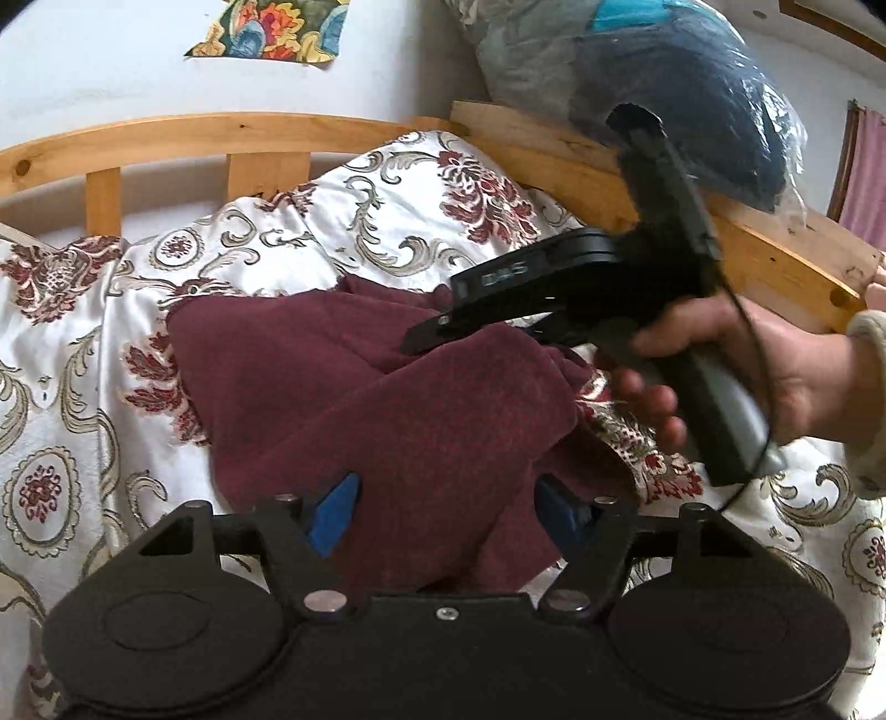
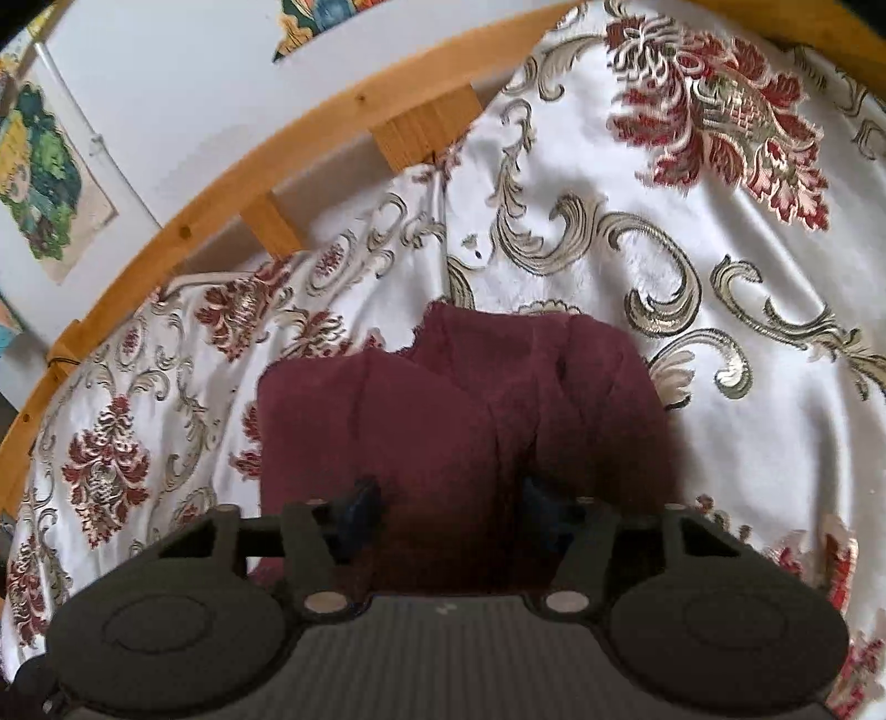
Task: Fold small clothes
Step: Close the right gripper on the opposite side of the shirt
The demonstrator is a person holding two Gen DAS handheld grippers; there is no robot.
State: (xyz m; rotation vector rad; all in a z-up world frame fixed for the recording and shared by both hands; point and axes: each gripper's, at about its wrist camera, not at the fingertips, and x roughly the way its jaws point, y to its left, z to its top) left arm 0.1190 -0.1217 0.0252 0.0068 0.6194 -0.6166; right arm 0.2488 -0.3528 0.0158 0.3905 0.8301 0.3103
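In the middle of the left wrist view, a dark red cloth lies bunched on a white bedspread with red and gold flower patterns. The left gripper sits at the bottom of that frame, its two blue fingers standing apart on either side of a fold of the cloth. The fabric runs between them, but whether the pads press on it cannot be told from here.

At the right of the same frame, a hand holds the handle of the right gripper, whose black tips reach to the upper edge of the cloth near the centre. Seen from the side, its fingers look nearly together, with the cloth just below them.

In the right wrist view, the cloth fills the lower middle of the frame, with a ragged upper edge against the bedspread. The right gripper has its dark fingers set at a moderate width, sunk into the shadowed fabric; a firm grip cannot be confirmed.

A wooden bed rail curves across the upper part of the left wrist view, and a plastic bag of dark clothes rests on it in the upper right. A colourful picture hangs on the pale wall at the upper left.
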